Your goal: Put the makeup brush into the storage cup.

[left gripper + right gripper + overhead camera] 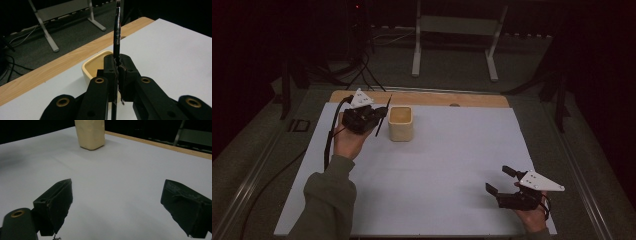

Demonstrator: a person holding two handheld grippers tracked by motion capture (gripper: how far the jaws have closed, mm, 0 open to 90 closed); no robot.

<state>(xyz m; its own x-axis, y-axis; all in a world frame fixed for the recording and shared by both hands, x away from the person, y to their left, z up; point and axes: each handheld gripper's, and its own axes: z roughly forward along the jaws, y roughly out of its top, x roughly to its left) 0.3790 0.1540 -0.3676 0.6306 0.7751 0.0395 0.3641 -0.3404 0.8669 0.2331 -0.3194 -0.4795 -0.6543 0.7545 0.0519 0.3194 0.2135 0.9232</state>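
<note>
left gripper [118,65] clamped on pen, possibly brush [117,35]

A wooden worktop [482,100] bears a white sheet [452,165]; a square cream-coloured cup [400,123] stands on it

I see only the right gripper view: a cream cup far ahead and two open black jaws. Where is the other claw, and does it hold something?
Observer: The left claw is just left of the cream cup, shut on a thin black pen.
Operator: Is the pen already inside the cup?
Observer: No. In the high view it is beside the cup, outside the rim.
Operator: And is the cup empty?
Observer: The left gripper view shows part of its inside with nothing there; the rest is hidden.
</note>
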